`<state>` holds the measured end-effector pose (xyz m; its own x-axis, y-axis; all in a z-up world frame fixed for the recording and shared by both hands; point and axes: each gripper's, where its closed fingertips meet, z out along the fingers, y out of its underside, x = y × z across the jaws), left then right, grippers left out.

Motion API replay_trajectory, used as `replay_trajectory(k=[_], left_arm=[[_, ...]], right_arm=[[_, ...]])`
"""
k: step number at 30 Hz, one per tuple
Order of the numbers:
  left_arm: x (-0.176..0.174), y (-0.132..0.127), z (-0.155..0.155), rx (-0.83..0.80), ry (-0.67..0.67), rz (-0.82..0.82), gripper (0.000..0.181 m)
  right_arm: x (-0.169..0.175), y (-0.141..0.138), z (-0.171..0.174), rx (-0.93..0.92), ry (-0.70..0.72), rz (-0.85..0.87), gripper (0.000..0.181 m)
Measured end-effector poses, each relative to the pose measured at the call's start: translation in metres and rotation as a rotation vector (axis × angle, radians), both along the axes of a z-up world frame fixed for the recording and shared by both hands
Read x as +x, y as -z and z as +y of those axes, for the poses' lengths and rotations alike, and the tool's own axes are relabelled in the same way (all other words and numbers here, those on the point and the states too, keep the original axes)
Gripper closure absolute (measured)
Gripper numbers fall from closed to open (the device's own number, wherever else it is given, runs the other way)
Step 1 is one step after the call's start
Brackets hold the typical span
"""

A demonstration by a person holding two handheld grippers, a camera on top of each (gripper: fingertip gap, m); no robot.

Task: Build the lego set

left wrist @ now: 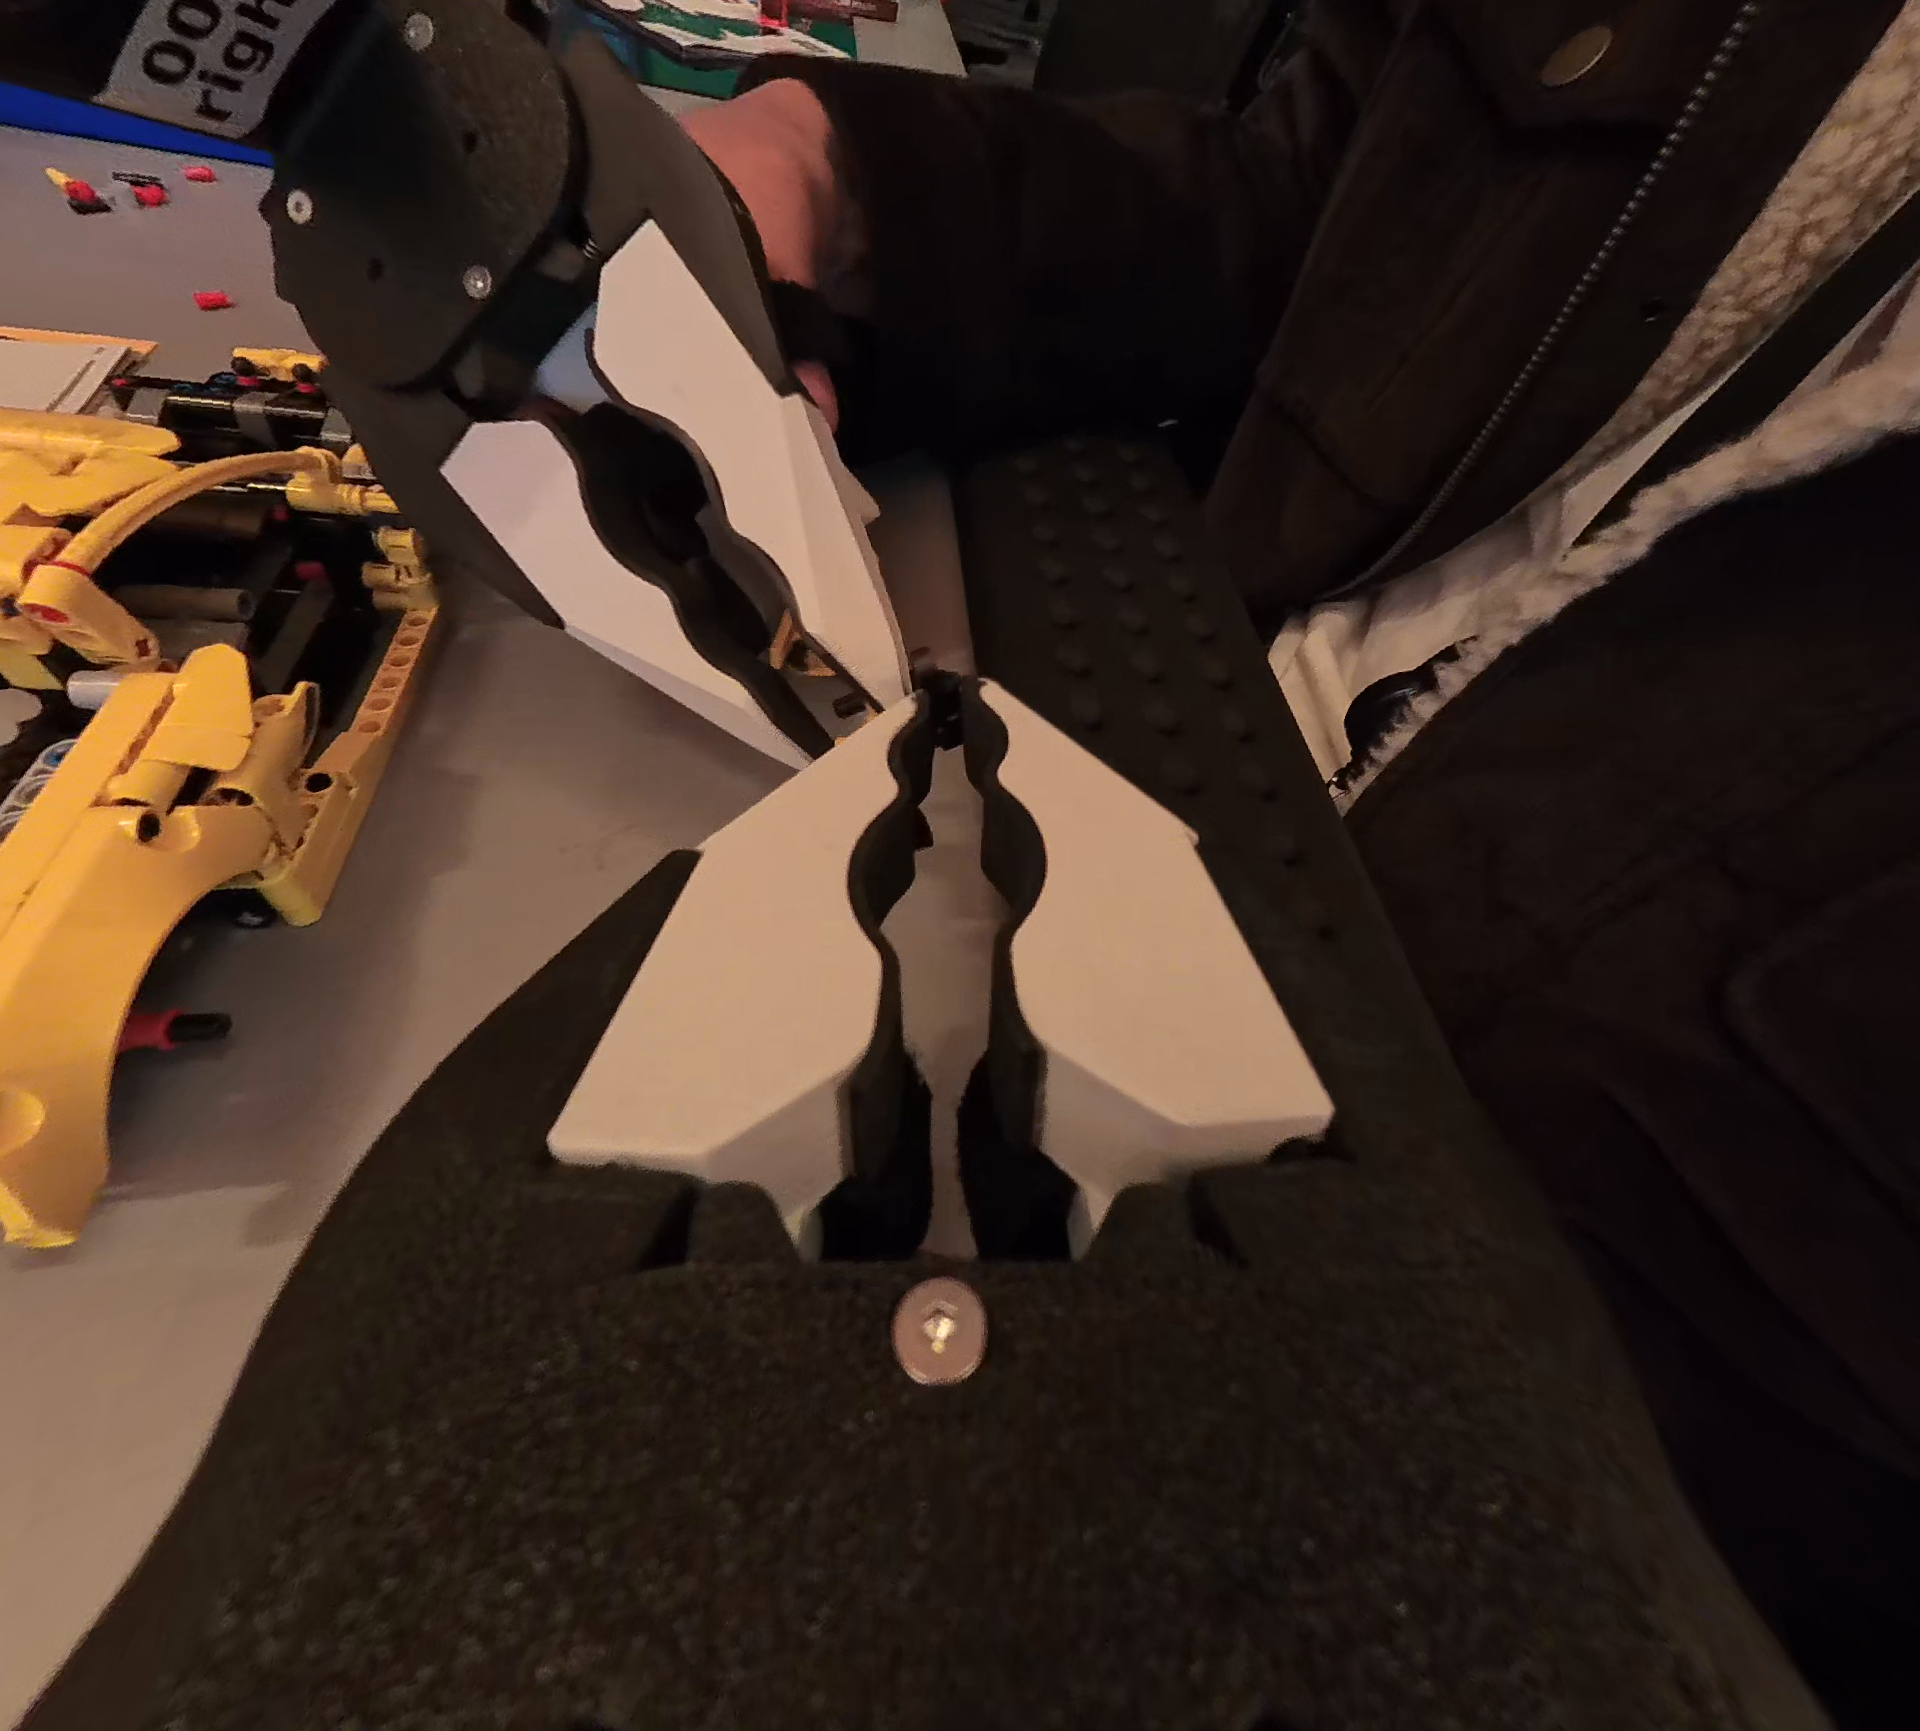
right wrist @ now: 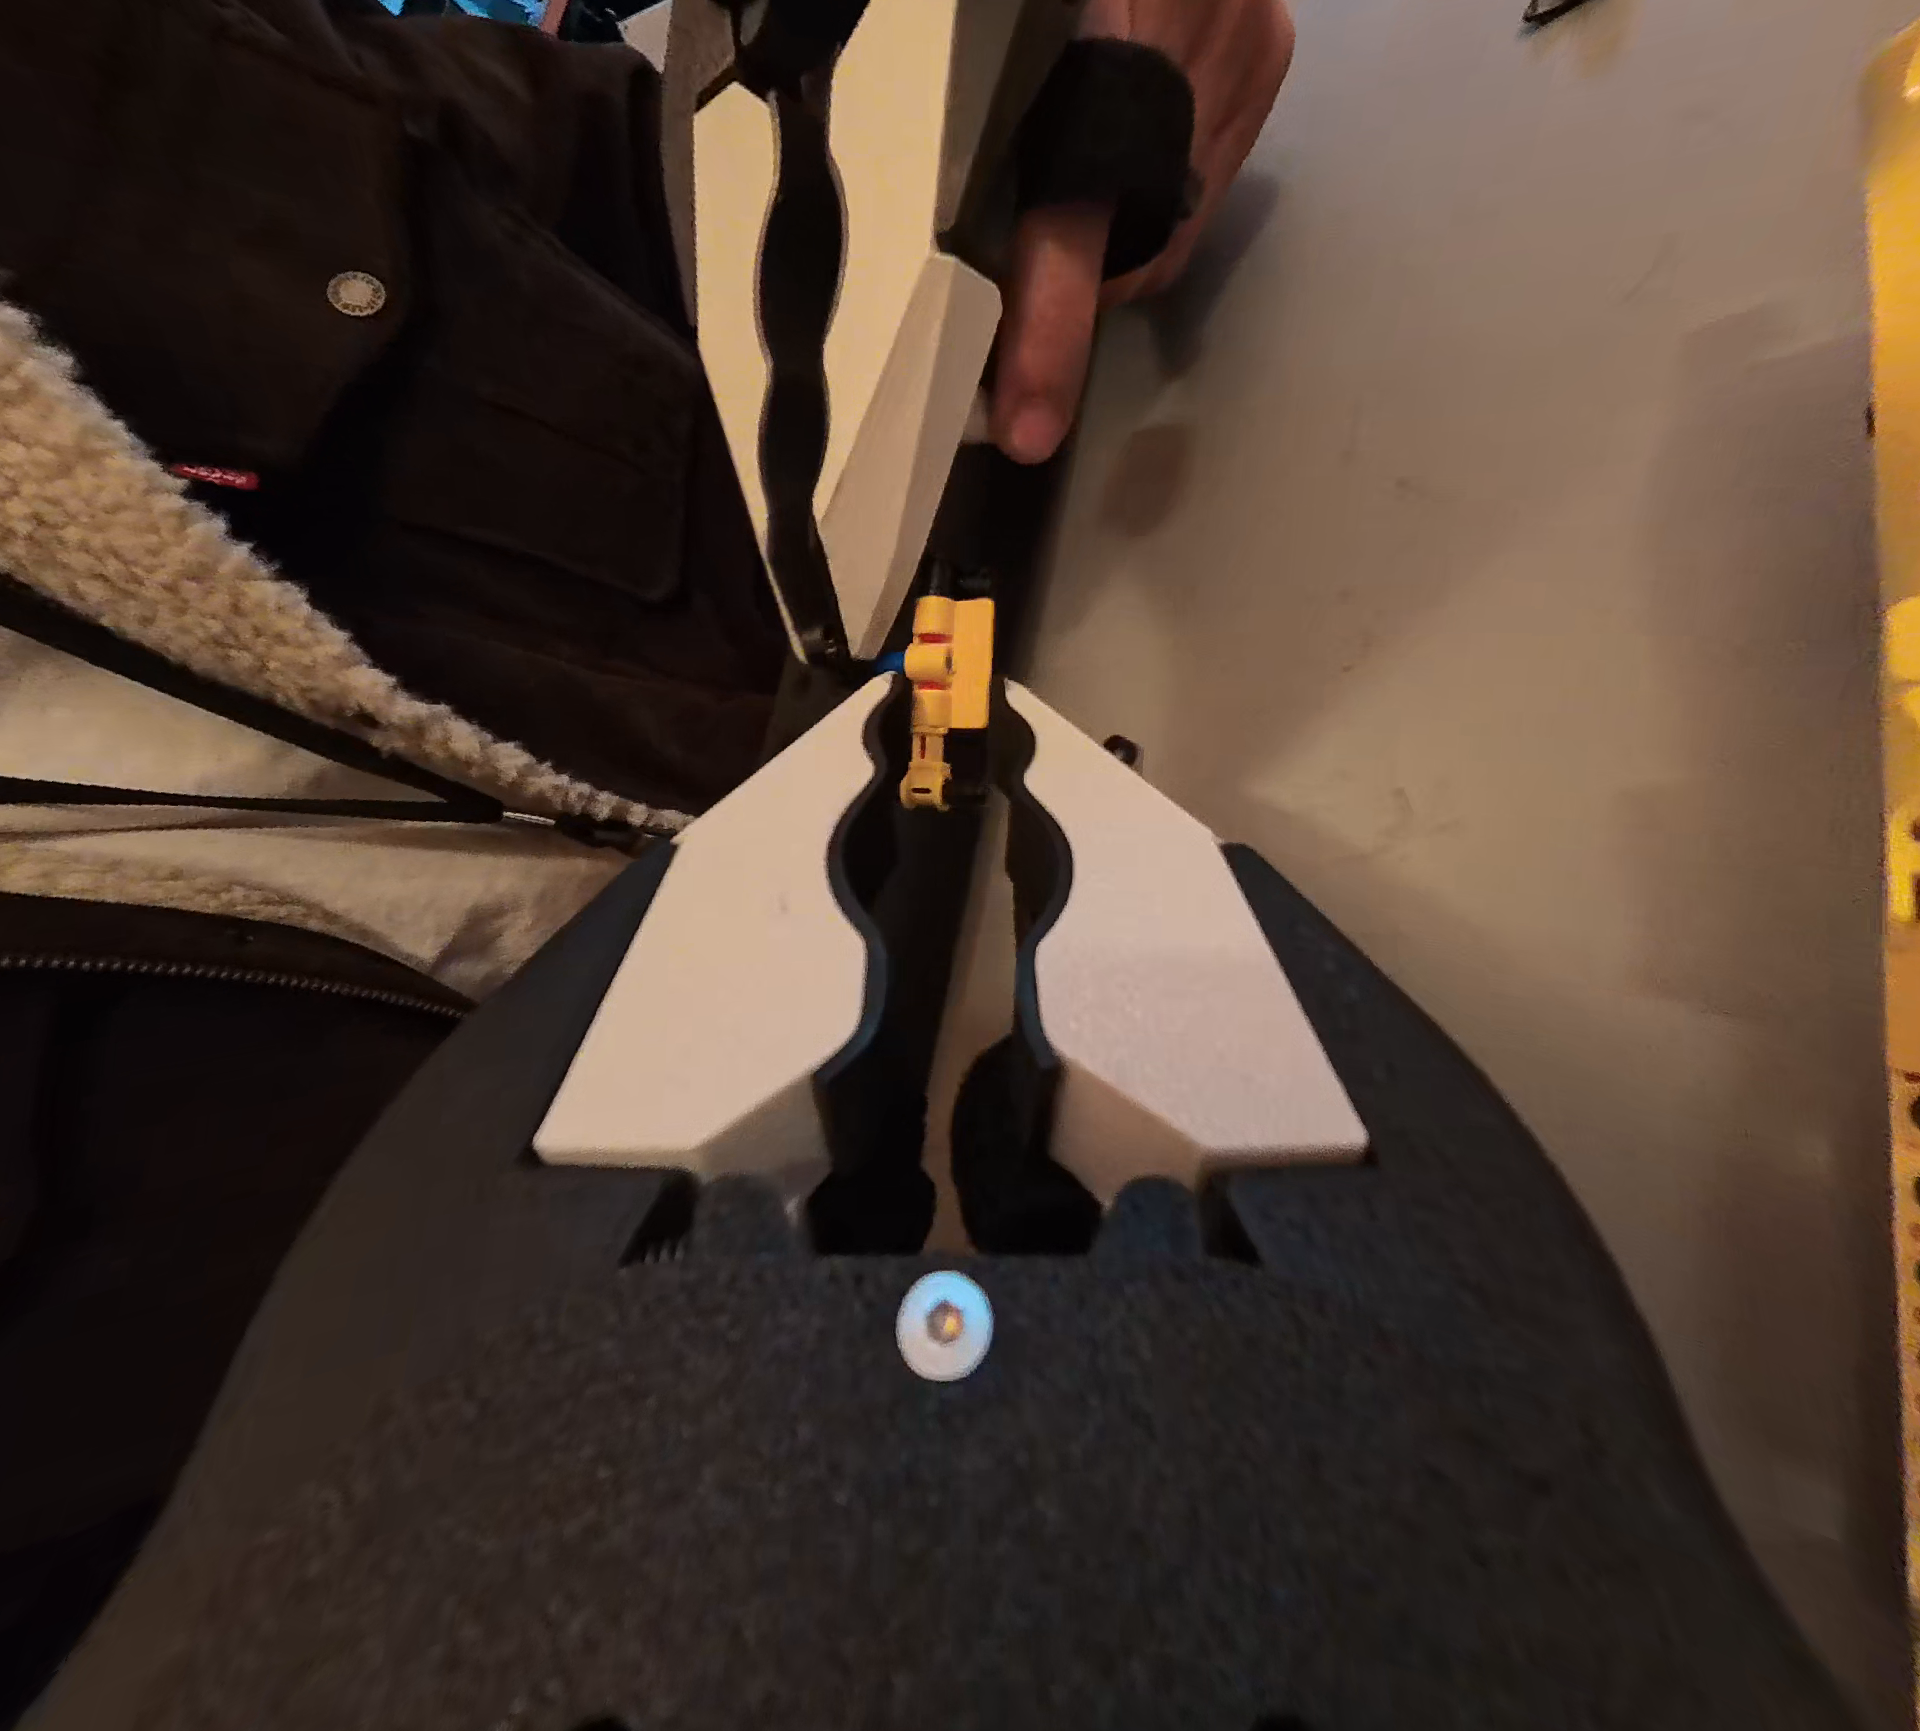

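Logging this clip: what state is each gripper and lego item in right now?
left gripper: shut on a small black piece.
right gripper: shut on a yellow lego piece.
yellow lego model: partly built, lying on the table.
loose red pins: scattered, unused.

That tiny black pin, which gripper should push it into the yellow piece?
Probably left. The left gripper already pinches the black pin, tip to tip with the right gripper, which is shut on the yellow piece and can steady it.
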<state>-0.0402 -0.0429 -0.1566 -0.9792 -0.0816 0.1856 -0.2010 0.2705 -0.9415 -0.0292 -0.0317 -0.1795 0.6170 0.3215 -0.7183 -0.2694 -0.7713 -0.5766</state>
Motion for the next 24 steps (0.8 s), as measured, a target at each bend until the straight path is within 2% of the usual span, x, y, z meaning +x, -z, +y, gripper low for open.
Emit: replay_trajectory(k=[10, 13, 14, 18, 21, 24], left_arm=[[-0.016, 0.0, -0.005, -0.005, 0.093, 0.004, 0.176], [-0.025, 0.014, -0.008, 0.067, 0.142, 0.012, 0.177], [-0.024, 0.02, -0.008, 0.095, 0.137, 0.004, 0.177], [-0.014, 0.008, -0.007, 0.045, 0.081, -0.05, 0.178], [-0.008, 0.02, -0.006, 0.105, 0.055, -0.06, 0.178], [-0.001, 0.017, -0.003, 0.091, 0.017, -0.078, 0.178]], right_arm=[[-0.015, -0.002, -0.004, 0.043, -0.091, -0.073, 0.168], [-0.022, 0.002, -0.009, 0.008, -0.137, -0.075, 0.172], [-0.021, 0.001, -0.01, 0.011, -0.141, -0.063, 0.18], [-0.015, 0.001, -0.01, 0.009, -0.101, -0.019, 0.181], [-0.006, 0.012, -0.006, -0.01, -0.065, -0.119, 0.181], [-0.004, 0.018, -0.008, -0.036, -0.064, -0.119, 0.181]])
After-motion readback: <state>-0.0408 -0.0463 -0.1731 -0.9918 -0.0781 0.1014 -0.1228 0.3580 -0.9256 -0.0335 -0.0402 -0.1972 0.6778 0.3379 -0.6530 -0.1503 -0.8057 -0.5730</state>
